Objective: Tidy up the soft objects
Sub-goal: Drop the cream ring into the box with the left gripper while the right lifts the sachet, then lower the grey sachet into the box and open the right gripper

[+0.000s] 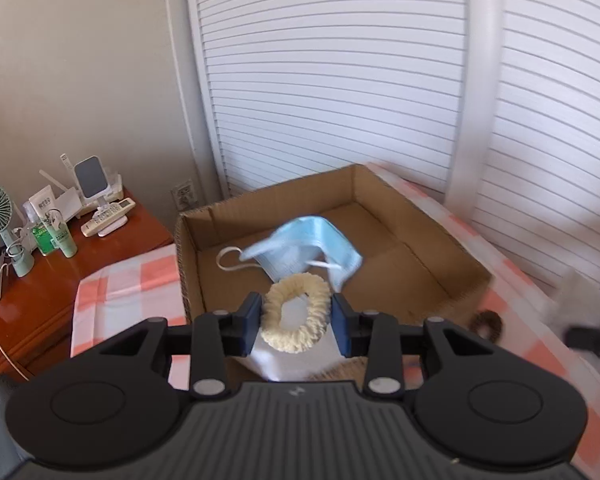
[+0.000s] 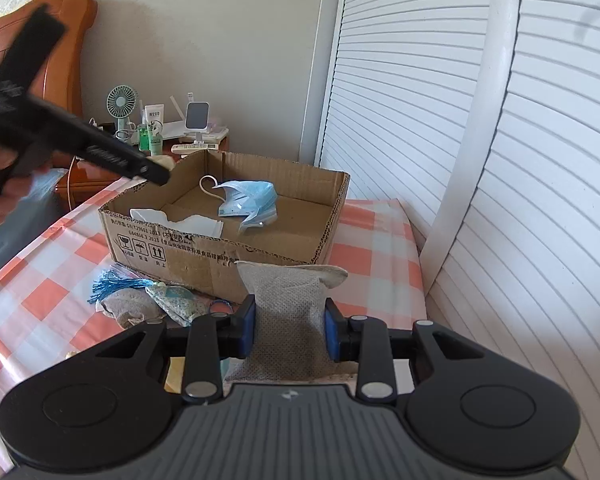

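Left hand-held gripper point(image 1: 297, 322) pinches a cream scrunchie point(image 1: 297, 312) above the cardboard box's point(image 2: 204, 246) near wall; right hand-held gripper point(image 2: 290, 330) clamps a grey pouch point(image 2: 290, 300) over the checked bed's point(image 2: 374, 256) far edge. Lightly squeezed, either could slip and land outside the box.

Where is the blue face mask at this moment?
In both views the blue face mask lies inside the open cardboard box, near its middle, beside a white cloth.
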Demonstrator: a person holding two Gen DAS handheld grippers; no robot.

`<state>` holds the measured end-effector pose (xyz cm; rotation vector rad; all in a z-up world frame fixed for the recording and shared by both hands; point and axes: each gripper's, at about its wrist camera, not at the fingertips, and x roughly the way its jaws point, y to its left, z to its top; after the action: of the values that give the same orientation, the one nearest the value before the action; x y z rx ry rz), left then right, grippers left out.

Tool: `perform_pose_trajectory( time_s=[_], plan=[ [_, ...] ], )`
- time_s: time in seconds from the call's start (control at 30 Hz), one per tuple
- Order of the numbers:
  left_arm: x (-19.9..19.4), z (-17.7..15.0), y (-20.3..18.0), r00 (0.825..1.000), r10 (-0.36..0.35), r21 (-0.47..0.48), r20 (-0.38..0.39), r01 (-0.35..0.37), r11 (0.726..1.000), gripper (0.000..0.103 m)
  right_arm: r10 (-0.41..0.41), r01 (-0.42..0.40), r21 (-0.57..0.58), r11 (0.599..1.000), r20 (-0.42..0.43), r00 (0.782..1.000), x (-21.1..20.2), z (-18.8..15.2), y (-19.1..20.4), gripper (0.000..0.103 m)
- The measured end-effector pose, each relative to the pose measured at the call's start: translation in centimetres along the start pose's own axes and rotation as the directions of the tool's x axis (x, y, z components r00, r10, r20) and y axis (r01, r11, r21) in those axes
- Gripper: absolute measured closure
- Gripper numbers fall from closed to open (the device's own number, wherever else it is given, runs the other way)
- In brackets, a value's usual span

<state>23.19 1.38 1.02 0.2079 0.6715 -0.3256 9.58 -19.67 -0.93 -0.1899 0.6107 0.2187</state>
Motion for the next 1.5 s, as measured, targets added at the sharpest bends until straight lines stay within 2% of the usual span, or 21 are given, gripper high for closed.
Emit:
perform_pose_trajectory(
  time_s=[0.07,0.13,0.17,0.2,0.27,0.43,0.6,0.8,0.97,1.03,1.2,1.33,1.5],
  plan=[
    [1.6,0.8,0.6,0.999,0.044,-0.001,0.001,-0.044,0.999,0.061,0.000,0.000,-0.003,1.000,0.001,1.000,0.2,0.3,0.1,0.065],
    [2.9,1.2,1.0,0.994,0.107,0.006,0.027,-0.107,0.994,0.035,-0.001,0.002,-0.007,1.000,0.003,1.000,0.4,0.4,0.2,0.065],
    [3.5,1.3,1.2,0.991,0.129,0.003,0.020,-0.129,0.992,0.013,-0.006,0.006,-0.009,1.000,0.003,1.000,0.4,0.5,0.2,0.065],
    [3.9,1.3,1.3,0.990,0.142,-0.006,0.013,-0.142,0.990,0.007,-0.007,0.007,-0.011,1.000,0.002,1.000,0.6,0.6,0.2,0.065],
    [3.9,1.0,1.5,0.990,0.141,-0.011,0.024,-0.141,0.990,0.007,-0.004,0.004,-0.007,1.000,-0.005,1.000,0.8,0.6,0.2,0.065],
    [2.7,-0.8,1.7,0.991,0.137,-0.032,-0.010,-0.137,0.990,0.007,-0.010,0.010,-0.015,1.000,-0.021,1.000,1.4,0.8,0.4,0.065],
    [-0.6,-2.6,1.1,0.990,0.132,-0.064,-0.047,-0.135,0.989,0.005,-0.002,0.002,-0.020,1.000,-0.025,1.000,1.8,1.7,0.9,0.065],
    [-5.3,-4.7,-0.8,0.988,0.149,-0.085,-0.049,-0.152,0.985,0.002,0.012,-0.012,0.000,1.000,-0.014,1.000,3.4,4.2,0.7,0.065],
    [-8.1,-6.3,-0.9,0.994,0.110,-0.215,-0.023,-0.113,0.970,0.001,0.024,-0.022,0.041,0.999,-0.043,0.999,6.0,6.1,0.8,0.065],
    [-8.4,-6.7,-0.9,0.995,0.097,-0.238,-0.023,-0.100,0.966,0.001,0.027,-0.024,0.050,0.998,-0.054,0.998,6.9,6.5,1.0,0.065],
    [-8.7,-7.3,-0.7,0.991,0.133,-0.253,-0.008,-0.131,0.959,0.001,0.020,-0.015,0.061,0.998,-0.072,0.997,9.4,7.9,1.4,0.065],
    [-8.6,-8.0,-0.2,0.991,0.134,-0.278,-0.016,-0.133,0.951,0.001,0.022,-0.015,0.083,0.996,-0.087,0.996,11.6,9.8,1.3,0.065],
    [-8.3,-8.9,-0.1,0.993,0.112,-0.288,-0.033,-0.117,0.950,0.001,0.004,0.011,0.120,0.993,-0.124,0.992,15.3,11.7,0.4,0.065]
  ],
)
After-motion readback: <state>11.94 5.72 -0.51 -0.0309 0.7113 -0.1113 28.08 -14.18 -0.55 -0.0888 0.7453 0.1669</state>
